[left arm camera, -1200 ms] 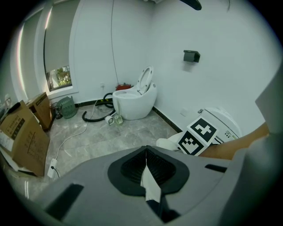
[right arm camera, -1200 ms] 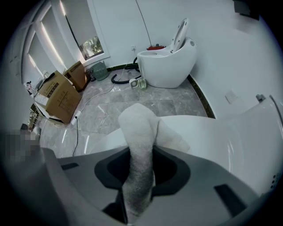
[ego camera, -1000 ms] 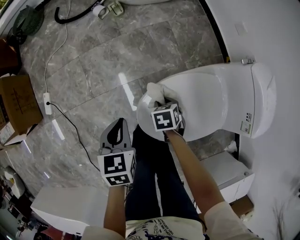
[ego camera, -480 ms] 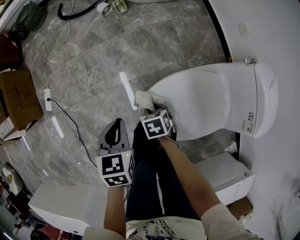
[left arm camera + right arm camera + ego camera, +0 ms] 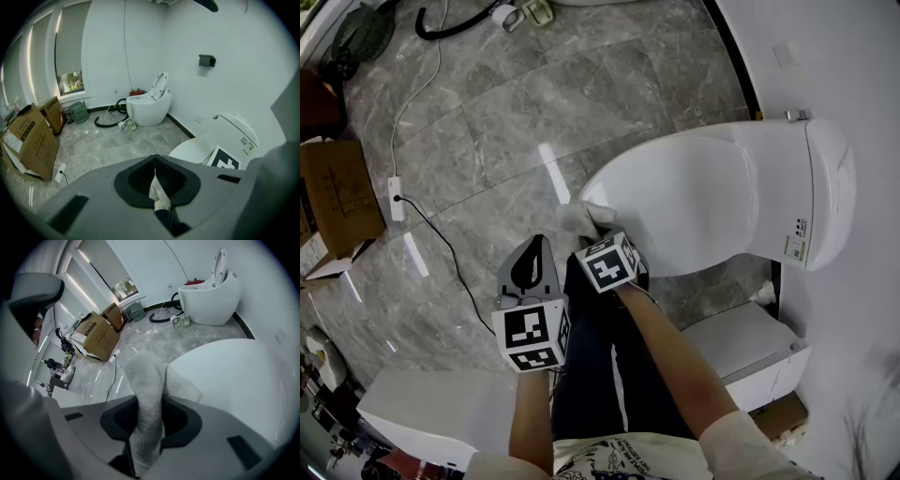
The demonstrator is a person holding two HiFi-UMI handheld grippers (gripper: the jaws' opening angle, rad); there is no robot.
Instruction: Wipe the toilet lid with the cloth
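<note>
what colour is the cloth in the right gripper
The cloth is white with a fluffy texture, clearest in the right gripper view.

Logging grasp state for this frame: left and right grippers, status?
Left gripper: shut, empty.
Right gripper: shut on the cloth.

Head view overhead, downward; gripper views forward; sharing toilet lid [image 5: 694,202]
</note>
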